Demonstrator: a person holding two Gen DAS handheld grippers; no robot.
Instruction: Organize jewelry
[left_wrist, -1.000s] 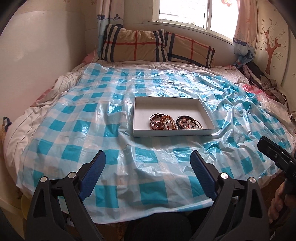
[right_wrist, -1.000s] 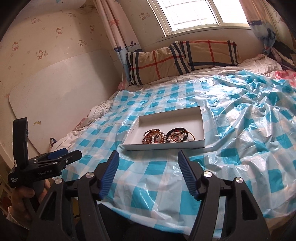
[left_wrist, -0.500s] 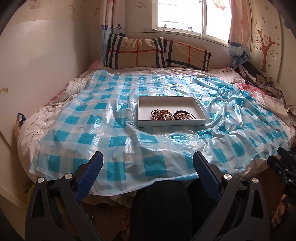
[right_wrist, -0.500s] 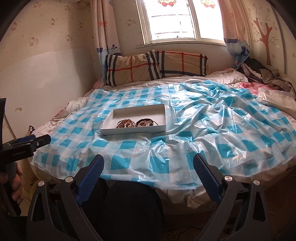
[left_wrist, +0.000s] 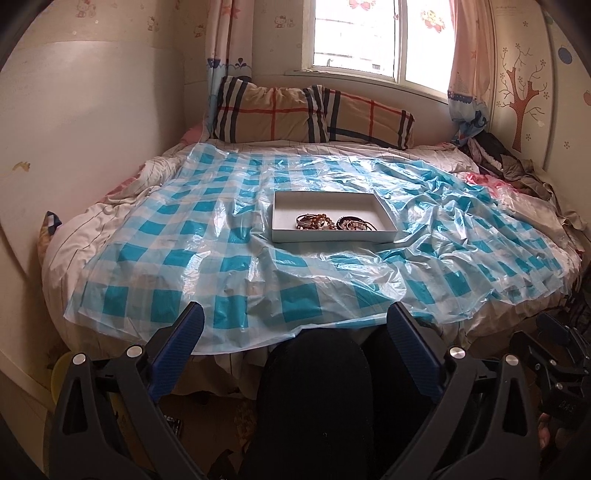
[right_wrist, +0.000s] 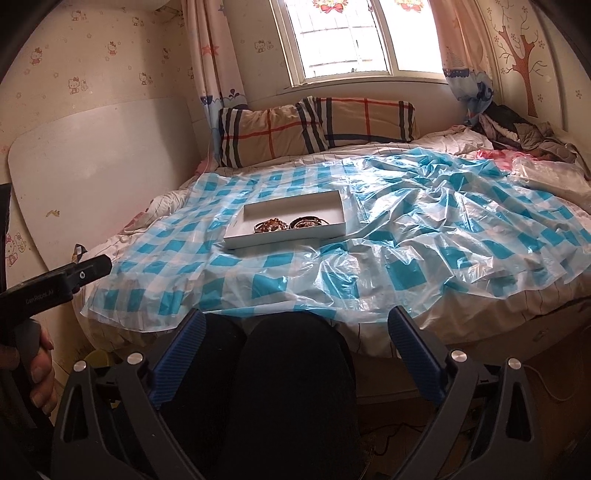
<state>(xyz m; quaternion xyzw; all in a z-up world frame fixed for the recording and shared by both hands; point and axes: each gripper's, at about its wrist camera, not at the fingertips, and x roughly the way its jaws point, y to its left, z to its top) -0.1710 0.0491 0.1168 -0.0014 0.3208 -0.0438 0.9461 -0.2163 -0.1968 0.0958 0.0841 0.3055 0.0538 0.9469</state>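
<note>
A shallow white tray (left_wrist: 284, 236) lies on the bed's blue-checked plastic sheet (left_wrist: 221, 258). Inside it, near the front wall, sit two piles of bracelets: brown and amber beads (left_wrist: 314, 221) on the left, dark bands with pale beads (left_wrist: 356, 224) on the right. The tray (right_wrist: 240, 242) and the bracelets (right_wrist: 288, 223) also show in the right wrist view. My left gripper (left_wrist: 293, 325) is open and empty, held off the foot of the bed above a dark-clothed knee. My right gripper (right_wrist: 293, 326) is open and empty, likewise well back from the tray.
Plaid pillows (left_wrist: 310, 110) lean under the window at the head of the bed. Clothes (right_wrist: 517, 129) are heaped at the far right. A white board (right_wrist: 92, 166) leans on the left wall. The person's knees (right_wrist: 288, 387) lie below both grippers.
Both grippers have pulled back from the bed and away from the tray, which now looks smaller and farther off. Both stay open. The bracelets in the tray have not moved.
</note>
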